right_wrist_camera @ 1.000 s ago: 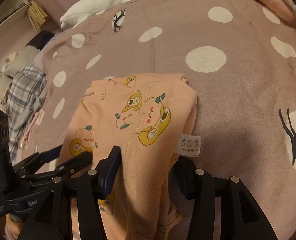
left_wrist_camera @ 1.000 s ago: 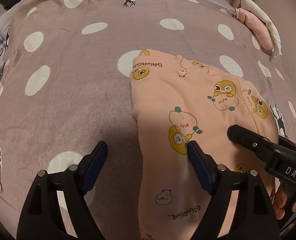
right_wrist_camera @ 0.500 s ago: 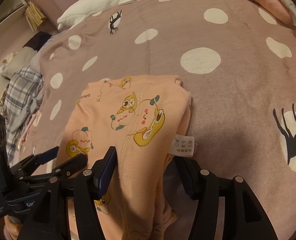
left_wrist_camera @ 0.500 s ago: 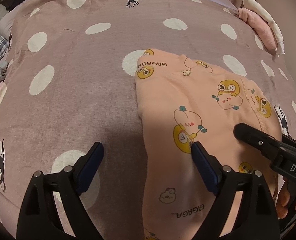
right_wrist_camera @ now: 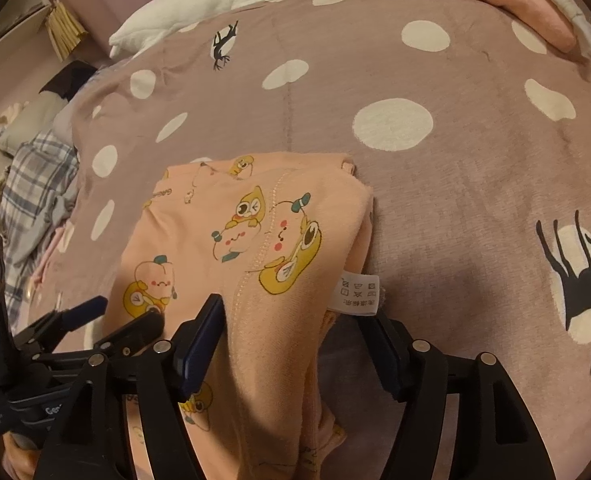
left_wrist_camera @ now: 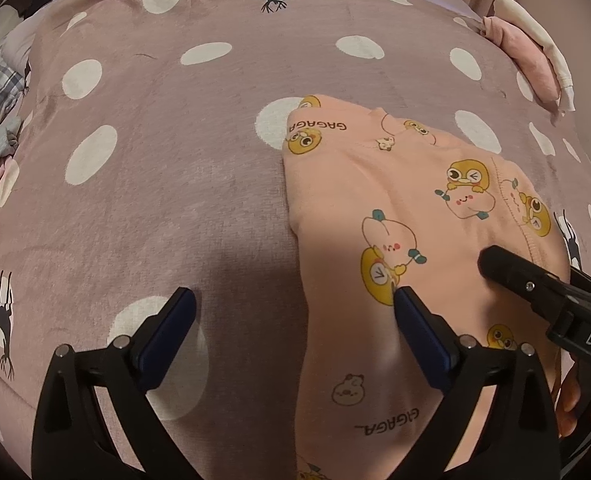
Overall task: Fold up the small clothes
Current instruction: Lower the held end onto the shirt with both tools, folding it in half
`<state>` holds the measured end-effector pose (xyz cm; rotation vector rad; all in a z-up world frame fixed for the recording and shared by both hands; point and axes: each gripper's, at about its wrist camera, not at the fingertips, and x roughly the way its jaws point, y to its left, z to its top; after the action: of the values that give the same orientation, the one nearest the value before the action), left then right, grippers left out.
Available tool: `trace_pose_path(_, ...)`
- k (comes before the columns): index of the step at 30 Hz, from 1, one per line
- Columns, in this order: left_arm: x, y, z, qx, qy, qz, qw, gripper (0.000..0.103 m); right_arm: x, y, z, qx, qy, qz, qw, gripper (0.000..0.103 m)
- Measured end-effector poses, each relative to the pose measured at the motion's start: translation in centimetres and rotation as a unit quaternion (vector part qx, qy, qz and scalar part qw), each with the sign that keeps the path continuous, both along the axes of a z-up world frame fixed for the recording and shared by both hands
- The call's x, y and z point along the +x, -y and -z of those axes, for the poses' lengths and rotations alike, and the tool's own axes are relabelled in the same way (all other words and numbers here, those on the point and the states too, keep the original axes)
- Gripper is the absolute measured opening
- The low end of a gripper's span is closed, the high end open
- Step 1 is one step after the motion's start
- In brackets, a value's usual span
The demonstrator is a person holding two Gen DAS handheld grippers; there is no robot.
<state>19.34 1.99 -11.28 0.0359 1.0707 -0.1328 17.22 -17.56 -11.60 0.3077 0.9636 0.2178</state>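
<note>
Both grippers' fingers have spread since earlier and are opening, releasing the garment (right_wrist_camera: 255,264) on the bed (left_wrist_camera: 175,160). Fold laid; next, regrip an edge.

Dim, warm indoor light gives both views a pinkish-brown cast. Soft shadows pool on the bedspread (left_wrist_camera: 223,184) below each tool. Fisheye bulging bends the edges, corners vignette black; focus stays fairly sharp.

Garment (left_wrist_camera: 395,208) on bedspread (left_wrist_camera: 175,200)
</note>
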Motion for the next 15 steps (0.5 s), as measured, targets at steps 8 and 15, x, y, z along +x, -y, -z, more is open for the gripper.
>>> trace_pose_path(8,-0.14,-0.25,-0.05,0.001,-0.001,-0.006,1.0000,0.103,0.04,-0.13,-0.10,-0.010,0.000,0.006,1.000,0.074)
trace_pose_path(15,-0.30,-0.37,-0.07,0.004,0.000,-0.007,1.0000,0.103,-0.14,-0.04,-0.17,-0.015,0.000,0.012,1.000,0.077)
